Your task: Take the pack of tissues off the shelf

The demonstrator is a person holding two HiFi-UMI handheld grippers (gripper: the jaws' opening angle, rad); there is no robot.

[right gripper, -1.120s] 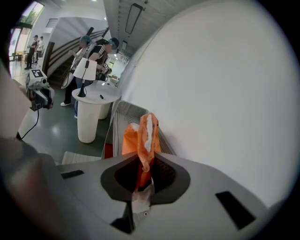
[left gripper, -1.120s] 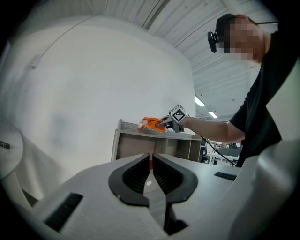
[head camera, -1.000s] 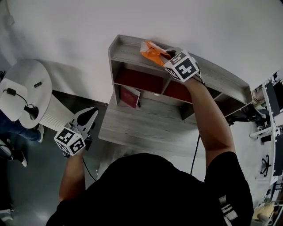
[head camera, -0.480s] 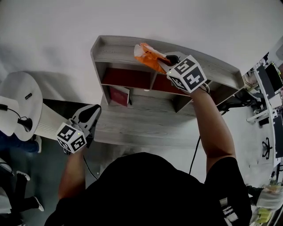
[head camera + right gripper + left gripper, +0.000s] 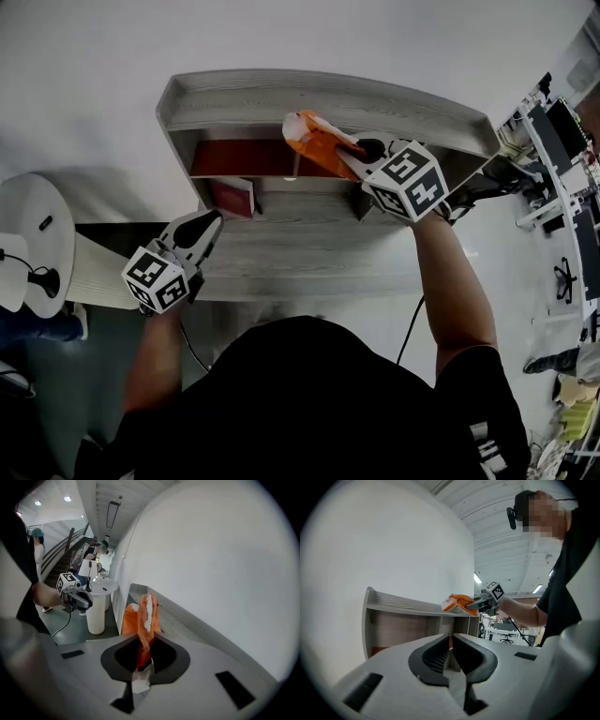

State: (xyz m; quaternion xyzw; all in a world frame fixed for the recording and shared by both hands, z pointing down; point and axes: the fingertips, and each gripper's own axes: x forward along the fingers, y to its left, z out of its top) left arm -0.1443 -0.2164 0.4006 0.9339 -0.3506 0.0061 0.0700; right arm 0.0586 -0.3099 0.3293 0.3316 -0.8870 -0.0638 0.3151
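Clearly the right gripper (image 5: 354, 155), jaws pinched on the near end of the orange pack of tissues (image 5: 312, 137), is the nearer one: the pack's length runs far-left from it at the shelf (image 5: 225, 94) top's front edge, with the left gripper (image 5: 204, 225) closed, empty and well apart.

shelf (image 5: 281, 94): gry woodgrain, matt | tissue pk (image 5: 314, 142): glossy plastic wrap

the grey wooden shelf unit (image 5: 234, 94) stands against the white wall (image 5: 281, 37), with the round white table (image 5: 37, 234) to its left. the orange pack of tissues (image 5: 314, 141) is at the top board's front edge, between the jaws of the right gripper (image 5: 349, 157). the red book (image 5: 232, 195) stands in the left compartment below. the left gripper (image 5: 202, 230) is before the lower board's left end.
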